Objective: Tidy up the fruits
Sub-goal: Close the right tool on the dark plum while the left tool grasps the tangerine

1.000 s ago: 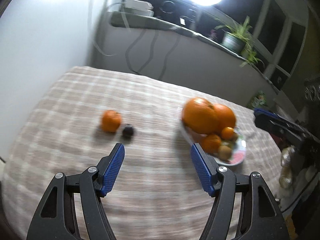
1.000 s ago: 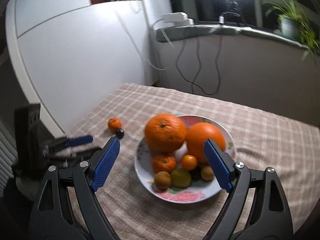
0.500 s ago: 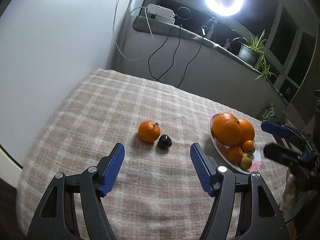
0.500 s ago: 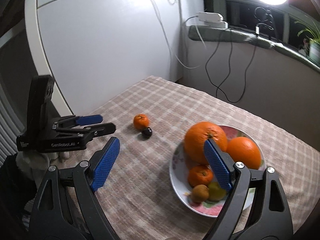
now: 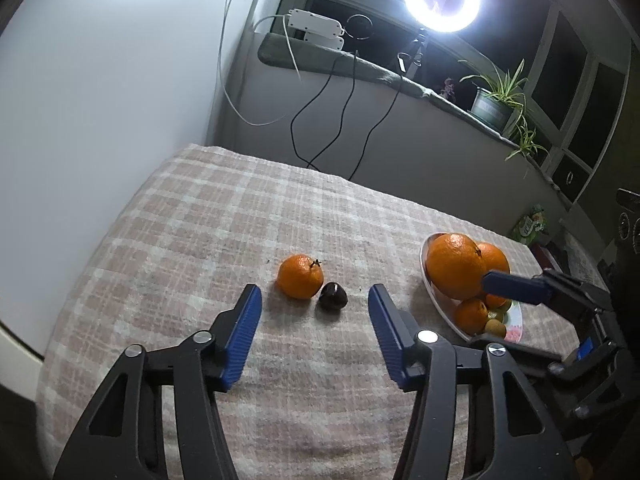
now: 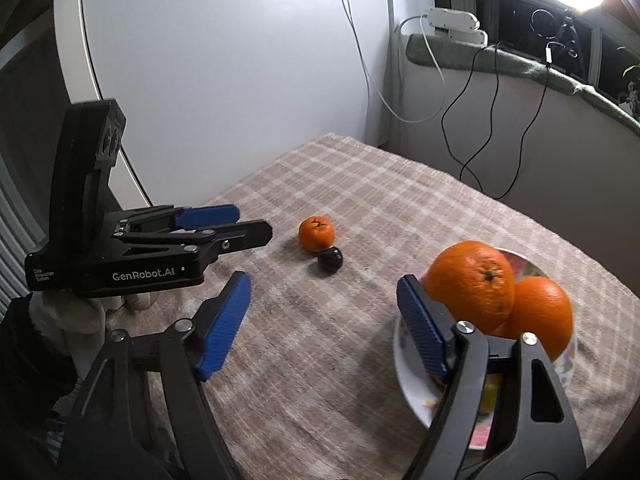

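Fingers of your left gripper (image 5: 315,300) frame the scene in the left wrist view: the blue pads stand apart and the jaws are closing, with nothing pressed between them. Just beyond the tips, on the checked tablecloth (image 5: 208,216), lie a small mandarin (image 5: 300,276) and a dark round fruit (image 5: 332,297), touching each other, neither one touched by the pads. Off to the right sits the plate (image 5: 516,326), piled with a large orange (image 5: 456,266), a second orange (image 5: 495,256) behind it and several smaller fruits at the near rim. Your right gripper (image 5: 516,286) reaches in from the right there, one blue finger crossing in front of the pile; from this side you cannot tell whether it touches any fruit. In the right wrist view, your right gripper (image 6: 324,306) is spread wide with its jaws closing, and only bare cloth shows in the gap. Its right pad sits at the near left rim of the plate (image 6: 404,376), just in front of the large orange (image 6: 470,284); contact cannot be judged. The second orange (image 6: 540,312) leans against the first. Farther back, the mandarin (image 6: 316,233) and dark fruit (image 6: 330,260) rest together on the tablecloth (image 6: 400,208), and your left gripper (image 6: 244,224) points at them from the left, tips near but apart from them.
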Demonstrator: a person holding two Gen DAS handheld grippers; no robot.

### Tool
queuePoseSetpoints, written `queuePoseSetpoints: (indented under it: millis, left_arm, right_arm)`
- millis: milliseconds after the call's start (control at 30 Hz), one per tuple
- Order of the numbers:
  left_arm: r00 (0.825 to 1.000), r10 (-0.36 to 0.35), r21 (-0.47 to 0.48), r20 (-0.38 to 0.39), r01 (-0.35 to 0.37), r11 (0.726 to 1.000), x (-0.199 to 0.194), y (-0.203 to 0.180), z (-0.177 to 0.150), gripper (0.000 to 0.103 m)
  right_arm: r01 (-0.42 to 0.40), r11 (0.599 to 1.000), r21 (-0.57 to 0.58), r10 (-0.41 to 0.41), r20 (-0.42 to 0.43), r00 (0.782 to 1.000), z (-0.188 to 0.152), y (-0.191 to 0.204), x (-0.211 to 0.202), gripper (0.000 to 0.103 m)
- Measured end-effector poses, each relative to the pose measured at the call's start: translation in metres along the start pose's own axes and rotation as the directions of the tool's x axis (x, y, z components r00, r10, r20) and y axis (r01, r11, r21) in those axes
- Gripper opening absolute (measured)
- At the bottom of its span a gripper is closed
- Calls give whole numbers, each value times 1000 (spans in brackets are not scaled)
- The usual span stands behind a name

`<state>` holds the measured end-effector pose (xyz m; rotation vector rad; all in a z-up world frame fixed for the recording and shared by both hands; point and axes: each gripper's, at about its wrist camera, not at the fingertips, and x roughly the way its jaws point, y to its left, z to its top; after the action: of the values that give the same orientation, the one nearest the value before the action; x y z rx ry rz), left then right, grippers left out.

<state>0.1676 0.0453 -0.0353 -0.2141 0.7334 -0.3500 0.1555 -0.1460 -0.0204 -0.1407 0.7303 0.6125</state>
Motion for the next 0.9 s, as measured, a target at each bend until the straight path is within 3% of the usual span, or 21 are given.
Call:
queuePoseSetpoints:
  millis: [400, 900]
  left_arm:
    - [997, -40, 8, -65, 40, 999, 28, 13, 7, 43]
    - [988, -57, 29, -143, 62, 998, 65, 16, 16, 43]
  right_arm:
    - [29, 996, 82, -23, -76, 997, 2, 6, 46, 45]
    - [95, 990, 107, -81, -132, 988, 1, 10, 85, 40]
